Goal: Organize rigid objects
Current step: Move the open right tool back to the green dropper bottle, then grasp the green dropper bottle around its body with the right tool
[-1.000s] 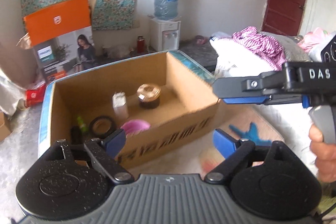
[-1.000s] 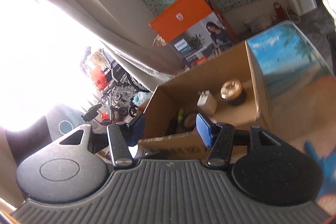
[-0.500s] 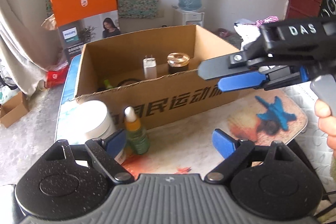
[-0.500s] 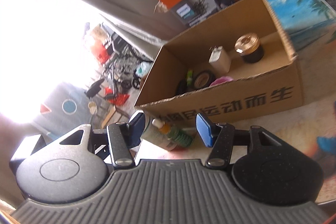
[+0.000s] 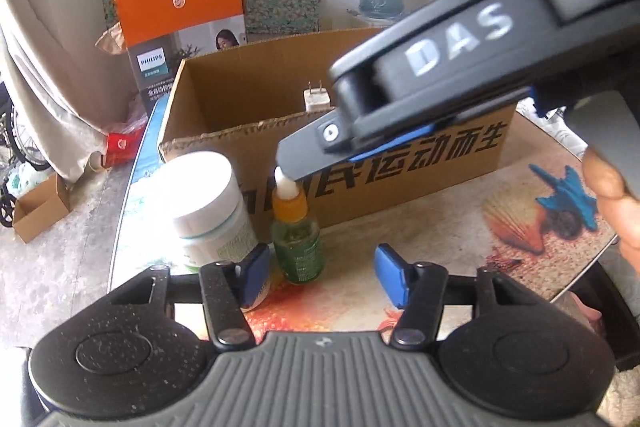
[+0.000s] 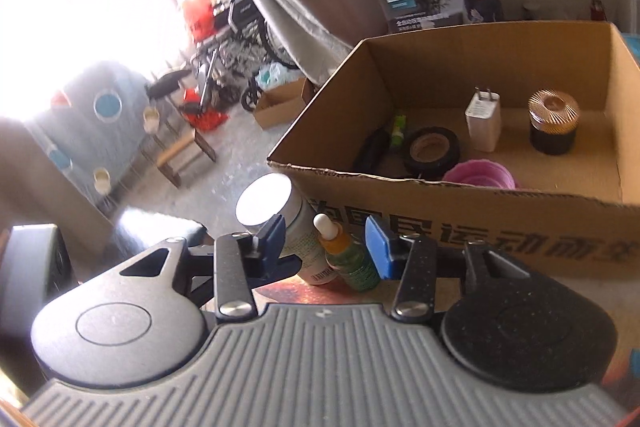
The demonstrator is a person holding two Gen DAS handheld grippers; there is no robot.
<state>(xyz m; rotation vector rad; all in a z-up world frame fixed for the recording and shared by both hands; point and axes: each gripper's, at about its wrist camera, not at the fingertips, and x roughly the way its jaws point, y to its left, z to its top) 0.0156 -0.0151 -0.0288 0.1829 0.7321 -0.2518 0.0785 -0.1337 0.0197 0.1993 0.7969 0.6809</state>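
A green dropper bottle point(image 5: 297, 247) with an orange collar and white tip stands on the printed table top beside a white-lidded jar point(image 5: 208, 203), just in front of the cardboard box point(image 5: 400, 171). My left gripper point(image 5: 324, 277) is low in front of them. Its jaws are closing, the left pad in front of the jar and the bottle just inside it, untouched. My right gripper point(image 6: 325, 245) comes in from above, jaws closing, with the bottle point(image 6: 348, 259) and the jar point(image 6: 276, 211) showing between its pads, neither pressed. Its finger point(image 5: 304, 157) reaches the dropper tip.
Inside the box point(image 6: 480, 195) are a white plug charger point(image 6: 483, 121), a gold-lidded dark jar point(image 6: 554, 123), a black tape roll point(image 6: 432, 149), a pink item point(image 6: 480, 177) and a small green tube point(image 6: 398, 127). An orange-topped carton point(image 5: 180, 27) stands behind. The table edge drops off left of the jar.
Both grippers have drawn back from over the box and sunk to the jar and dropper bottle in front of it. Both pairs of jaws have narrowed. The right gripper now crosses above the bottle.
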